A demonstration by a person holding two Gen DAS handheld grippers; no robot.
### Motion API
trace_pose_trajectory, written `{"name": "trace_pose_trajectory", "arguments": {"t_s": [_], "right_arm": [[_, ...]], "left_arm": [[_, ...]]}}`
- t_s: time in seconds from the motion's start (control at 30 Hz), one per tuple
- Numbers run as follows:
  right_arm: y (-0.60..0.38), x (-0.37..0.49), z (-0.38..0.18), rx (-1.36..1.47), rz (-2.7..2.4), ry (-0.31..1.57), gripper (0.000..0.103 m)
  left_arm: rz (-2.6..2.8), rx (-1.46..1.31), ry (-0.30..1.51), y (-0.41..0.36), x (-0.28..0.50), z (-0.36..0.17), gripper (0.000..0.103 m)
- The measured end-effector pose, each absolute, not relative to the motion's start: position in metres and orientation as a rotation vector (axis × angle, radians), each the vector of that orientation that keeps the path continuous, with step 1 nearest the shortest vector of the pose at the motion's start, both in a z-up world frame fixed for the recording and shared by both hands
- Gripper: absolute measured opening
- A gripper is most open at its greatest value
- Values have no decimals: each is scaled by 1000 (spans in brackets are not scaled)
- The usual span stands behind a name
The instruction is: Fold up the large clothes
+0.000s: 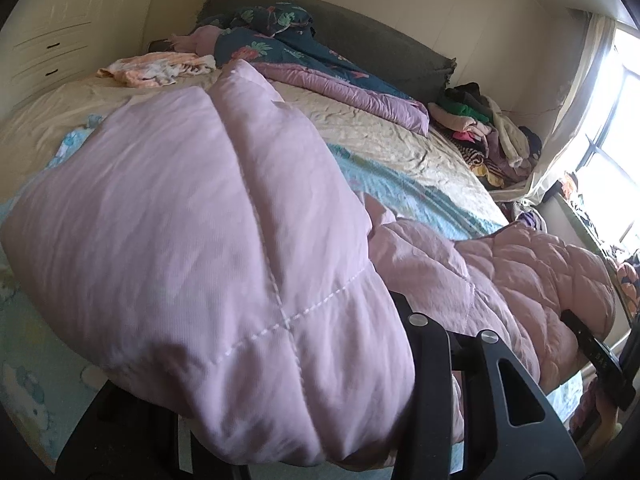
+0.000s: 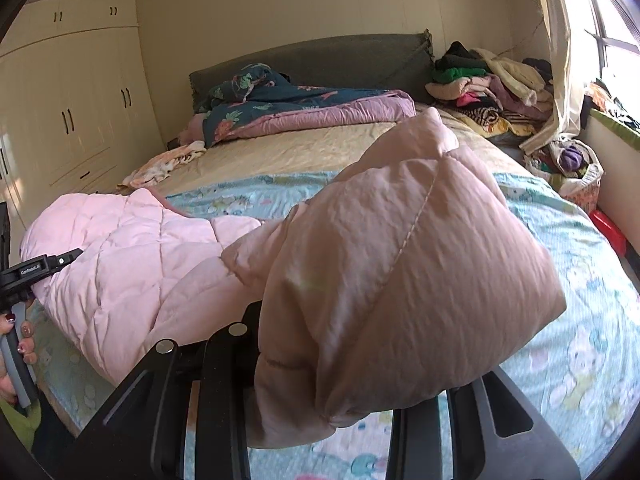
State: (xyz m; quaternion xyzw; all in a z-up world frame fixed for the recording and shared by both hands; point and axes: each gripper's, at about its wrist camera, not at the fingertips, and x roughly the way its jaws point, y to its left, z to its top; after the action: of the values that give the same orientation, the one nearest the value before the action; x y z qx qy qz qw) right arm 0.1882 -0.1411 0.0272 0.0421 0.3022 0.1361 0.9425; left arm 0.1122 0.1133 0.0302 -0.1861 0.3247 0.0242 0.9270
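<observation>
Fabric of the pink quilted coat (image 2: 132,256) fills both grippers: the left gripper (image 1: 392,360) and right gripper (image 2: 316,392) each clamp a bunched corner, lifted above the bed (image 2: 580,320). The coat's long axis runs between them, near the bed's foot edge; neither gripper is nearer.

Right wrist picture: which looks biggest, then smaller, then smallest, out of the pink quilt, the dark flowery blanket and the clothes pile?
1. Pink quilt, though it is nearest the camera, which swells it.
2. Flowery blanket.
3. Clothes pile, looking close to the blanket in size, so their order is unsure.
</observation>
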Motion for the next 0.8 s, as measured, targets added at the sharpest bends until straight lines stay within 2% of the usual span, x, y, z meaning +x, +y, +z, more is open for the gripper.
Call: {"name": "trace_pose_trajectory", "arguments": {"t_s": [0.27,0.47,0.7,0.77,0.8], "right_arm": [[-151,170,-6,155,246,681,33],[-166,168,-36,264,211,767,41],[-183,168,-62,407,190,843,69],[-188,166,-65,438,175,856,83],[-191,164,-66,443,165,862,93]], "left_arm": [[67,-397,705,119,94,1,38],[78,-423,722,124,84,-19,43],[76,-460,719,129,74,-36,53],[73,-466,719,130,71,-40,56],[73,-473,724,132,69,-41,60]]}}
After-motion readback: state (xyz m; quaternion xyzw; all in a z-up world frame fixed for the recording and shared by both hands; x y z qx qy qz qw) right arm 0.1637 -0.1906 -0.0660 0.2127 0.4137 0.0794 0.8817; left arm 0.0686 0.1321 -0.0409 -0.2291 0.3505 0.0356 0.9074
